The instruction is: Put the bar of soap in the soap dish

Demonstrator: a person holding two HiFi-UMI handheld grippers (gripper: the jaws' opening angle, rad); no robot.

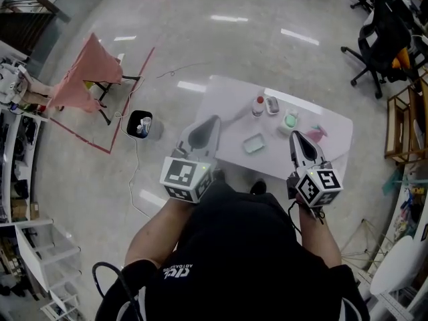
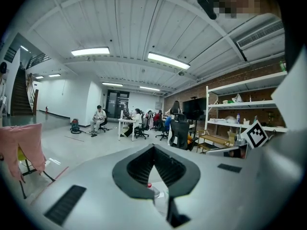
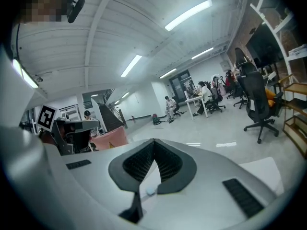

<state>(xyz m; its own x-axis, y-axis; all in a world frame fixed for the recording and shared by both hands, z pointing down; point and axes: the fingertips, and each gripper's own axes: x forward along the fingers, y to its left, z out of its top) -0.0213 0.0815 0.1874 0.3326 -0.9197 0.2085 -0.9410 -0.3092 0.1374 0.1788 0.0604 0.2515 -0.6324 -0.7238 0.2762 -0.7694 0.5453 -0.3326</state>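
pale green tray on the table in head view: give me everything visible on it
The pale green tray is a small rectangle with rounded corners and a slightly raised rim. It looks like plastic and seems empty, though it is too small in the picture to be sure. It lies flat on the white table, in the middle part nearer the person, turned slightly askew to the table edge. Only the table touches it.
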